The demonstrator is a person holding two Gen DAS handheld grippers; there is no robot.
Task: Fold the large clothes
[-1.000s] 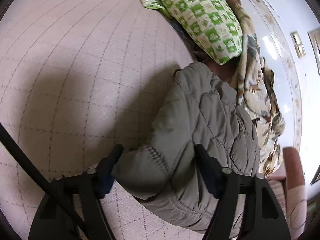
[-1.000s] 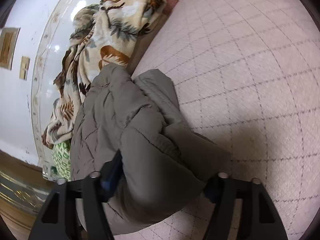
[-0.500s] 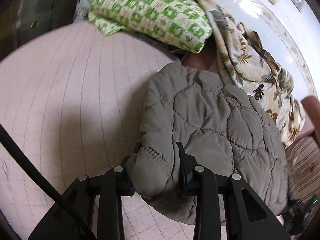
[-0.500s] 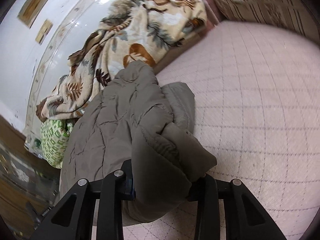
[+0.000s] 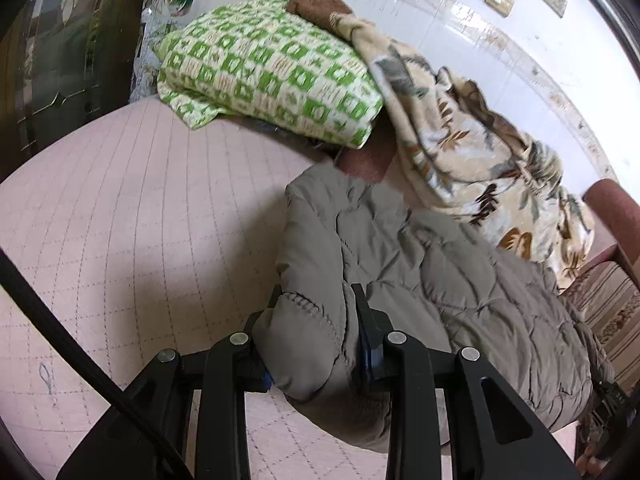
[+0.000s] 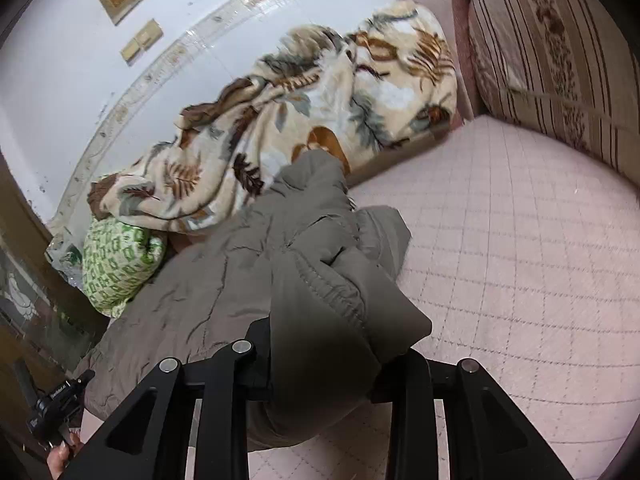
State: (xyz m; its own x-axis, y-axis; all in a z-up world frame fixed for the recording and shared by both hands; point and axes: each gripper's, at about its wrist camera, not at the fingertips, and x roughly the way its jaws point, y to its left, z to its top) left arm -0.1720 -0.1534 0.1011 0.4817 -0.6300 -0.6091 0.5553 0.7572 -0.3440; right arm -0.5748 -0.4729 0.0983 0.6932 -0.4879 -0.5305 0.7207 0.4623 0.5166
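**Both claws pinching the jacket**

Your left claw [image 5: 316, 320] is clamped on a padded fold of the grey jacket [image 5: 432, 280]; your right claw [image 6: 324, 344] pinches another bunched fold. The jacket lies on the pink quilted bed [image 6: 520, 260], reaching toward its far edge. Beyond it sit a green checked pillow [image 5: 260, 68] and a leaf-print blanket [image 6: 300, 120].
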